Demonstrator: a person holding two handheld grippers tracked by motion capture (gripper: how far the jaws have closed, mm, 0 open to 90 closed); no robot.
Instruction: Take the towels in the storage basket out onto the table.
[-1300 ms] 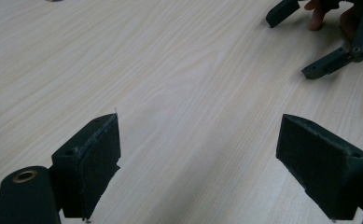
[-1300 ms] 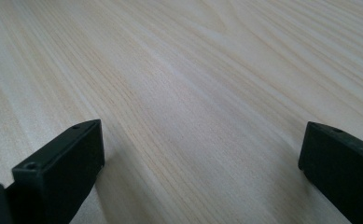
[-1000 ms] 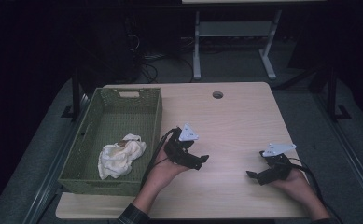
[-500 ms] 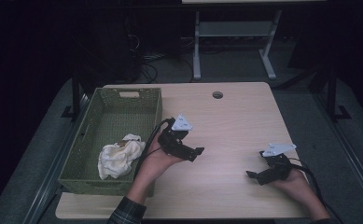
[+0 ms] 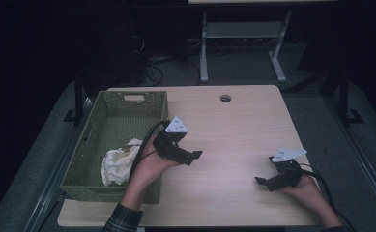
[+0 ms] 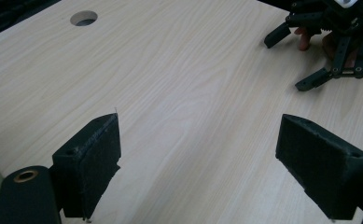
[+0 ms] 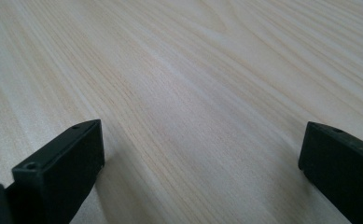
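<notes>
The table (image 5: 234, 130) is lying mostly bare, its far half free up to a cable hole (image 5: 225, 98). The left gripper (image 5: 191, 155) is hovering just beside the basket (image 5: 112, 103), jaws spread, holding nothing. A cloth (image 5: 118, 164) is lying inside the basket's near end. The right gripper (image 5: 264, 182) is resting near the right edge, jaws spread over bare wood.

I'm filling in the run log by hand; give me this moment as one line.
left gripper: open, empty, beside basket | right gripper: open, empty, low over table | cloth: in basket
</notes>
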